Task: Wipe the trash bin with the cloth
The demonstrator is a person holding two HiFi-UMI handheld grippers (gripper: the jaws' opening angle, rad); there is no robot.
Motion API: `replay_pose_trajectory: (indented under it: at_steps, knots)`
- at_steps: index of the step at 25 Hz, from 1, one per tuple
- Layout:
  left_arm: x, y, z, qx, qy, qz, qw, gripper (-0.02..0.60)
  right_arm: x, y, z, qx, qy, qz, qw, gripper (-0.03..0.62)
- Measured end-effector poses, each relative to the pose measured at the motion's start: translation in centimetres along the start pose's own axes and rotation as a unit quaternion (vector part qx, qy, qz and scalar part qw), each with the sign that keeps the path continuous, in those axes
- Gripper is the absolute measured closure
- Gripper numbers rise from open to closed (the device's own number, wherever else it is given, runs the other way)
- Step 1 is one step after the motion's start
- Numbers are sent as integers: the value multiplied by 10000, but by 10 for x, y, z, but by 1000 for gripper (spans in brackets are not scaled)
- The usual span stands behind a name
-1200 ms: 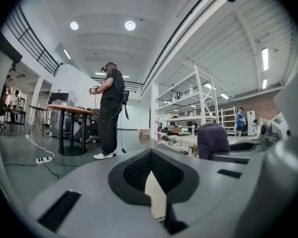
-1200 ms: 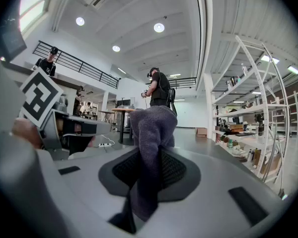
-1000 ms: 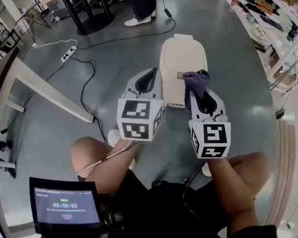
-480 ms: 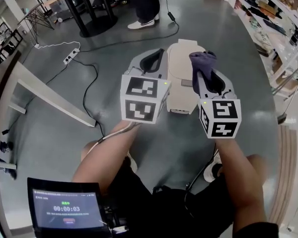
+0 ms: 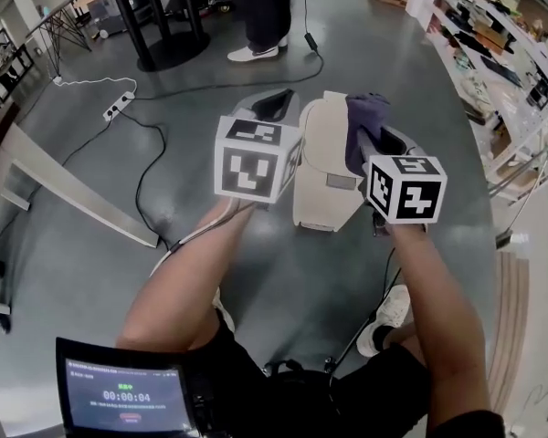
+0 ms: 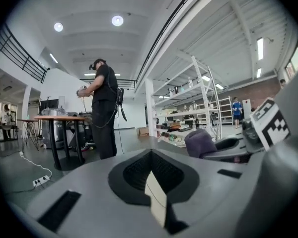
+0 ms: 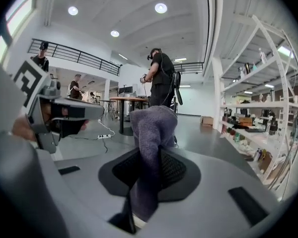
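Note:
A beige trash bin [image 5: 327,167] with a closed lid stands on the grey floor, seen in the head view below and between both grippers. My right gripper [image 5: 363,140] is held level over the bin's right side and is shut on a purple cloth [image 5: 366,117]. In the right gripper view the cloth [image 7: 151,128] bulges up out of the shut right gripper [image 7: 154,155]. My left gripper [image 5: 274,106] hovers over the bin's left side. In its own view the left gripper [image 6: 150,153] is shut with nothing in it; a beige sliver shows below.
A person [image 5: 260,7] stands beyond the bin beside a black-legged table [image 5: 155,26]. A power strip [image 5: 119,106] and cables lie on the floor at the left. Shelving [image 5: 502,53] lines the right side. A white beam [image 5: 73,190] runs at the left, and a tablet [image 5: 123,395] sits at bottom left.
Both grippers have risen and tipped towards level, staying above the bin. The cloth has stayed clamped in the right gripper.

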State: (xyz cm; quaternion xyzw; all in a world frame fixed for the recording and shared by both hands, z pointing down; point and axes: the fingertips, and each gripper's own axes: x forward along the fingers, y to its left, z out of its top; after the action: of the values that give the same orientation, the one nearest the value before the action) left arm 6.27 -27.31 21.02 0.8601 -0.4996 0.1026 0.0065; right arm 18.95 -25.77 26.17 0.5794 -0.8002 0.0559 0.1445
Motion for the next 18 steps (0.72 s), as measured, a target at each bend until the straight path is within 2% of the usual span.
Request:
replay_pose_trajectory:
  at_steps: [4,7,13,16,18]
  knots:
    - [21,13,-33,-129,370,0,9992,581,40,-9,-4,458,363,153,9982,514]
    - [28,11,-44,-184,427,-56,9989,581,65,-16,-7,695,620,235,9954,514]
    - [28,29,-39,167,384,-184,9990,581,123,-24,-17,1229,1266,528,9829,514]
    - [18,45,-61,682,557,-175,9960,581,156,-29,-23,1480,1626,667,9732,514]
    - [15,59,-65,641,550,-54,9964,581,181,-35,-25,1514,1825,653,9693,514]
